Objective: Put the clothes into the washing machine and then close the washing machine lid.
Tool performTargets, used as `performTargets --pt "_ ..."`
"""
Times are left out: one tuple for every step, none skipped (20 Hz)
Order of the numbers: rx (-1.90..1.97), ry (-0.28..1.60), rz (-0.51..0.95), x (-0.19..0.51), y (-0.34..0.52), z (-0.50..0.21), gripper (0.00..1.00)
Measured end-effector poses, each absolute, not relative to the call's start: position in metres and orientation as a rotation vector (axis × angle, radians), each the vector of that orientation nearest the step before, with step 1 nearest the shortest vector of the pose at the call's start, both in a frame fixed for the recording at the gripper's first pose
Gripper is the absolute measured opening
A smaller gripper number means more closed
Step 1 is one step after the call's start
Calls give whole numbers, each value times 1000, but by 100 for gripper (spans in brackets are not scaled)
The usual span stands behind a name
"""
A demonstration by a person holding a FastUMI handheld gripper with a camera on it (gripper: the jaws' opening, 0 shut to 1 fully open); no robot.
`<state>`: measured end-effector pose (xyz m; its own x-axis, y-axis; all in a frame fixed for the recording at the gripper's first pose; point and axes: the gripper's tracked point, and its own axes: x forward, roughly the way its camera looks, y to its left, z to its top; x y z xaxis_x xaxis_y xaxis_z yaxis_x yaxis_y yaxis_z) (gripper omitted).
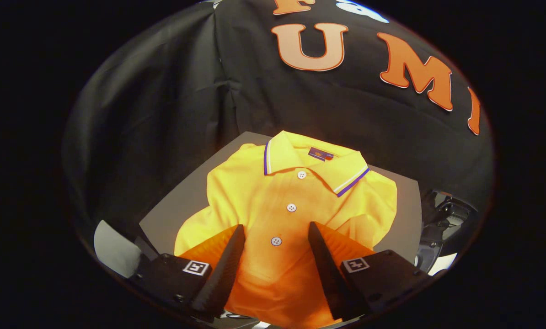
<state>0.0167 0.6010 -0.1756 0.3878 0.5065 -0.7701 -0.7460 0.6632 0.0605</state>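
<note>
A yellow polo shirt [296,201] lies spread on a grey tabletop [181,201], front side up, its collar trimmed with a purple and white stripe and pointing away toward the black cloth wall [163,105] behind. Three white buttons run down its placket; the lowest button [276,241] sits in the gap between the two fingers of the claw [276,235], while the middle and top ones lie just ahead of the fingertips. The claw is spread wide, its fingers standing to either side of the placket with the shirt's lower front showing between them. The fingers hang over the cloth, but whether they touch it cannot be told; nothing is pinched between them. The collar and shoulders lie beyond the fingers. At the tabletop's right edge, near the right finger, a dark, shiny object [442,219] is partly seen, too unclear to identify.
</note>
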Motion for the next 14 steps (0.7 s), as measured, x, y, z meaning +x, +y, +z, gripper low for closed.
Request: performTargets --pt "-313 846 819 20 601 -174 69" --pt "-295 840 836 23 601 -173 56" --pt "-286 827 852 29 601 -176 44" --pt "-289 826 870 31 594 -180 31" --pt "-262 823 869 37 588 -184 20" --pt "-228 816 865 43 589 -187 18" --pt "-212 805 871 49 587 -188 13" --pt "-201 781 883 45 587 -184 13" --pt "-188 748 892 45 587 -182 12" --pt "-160 714 891 51 586 -181 12" --pt "-125 691 883 52 586 -180 12" --pt "-80 656 878 55 585 -176 12" --pt "-47 609 878 58 585 -169 12" --pt "-28 564 883 62 583 -163 12"
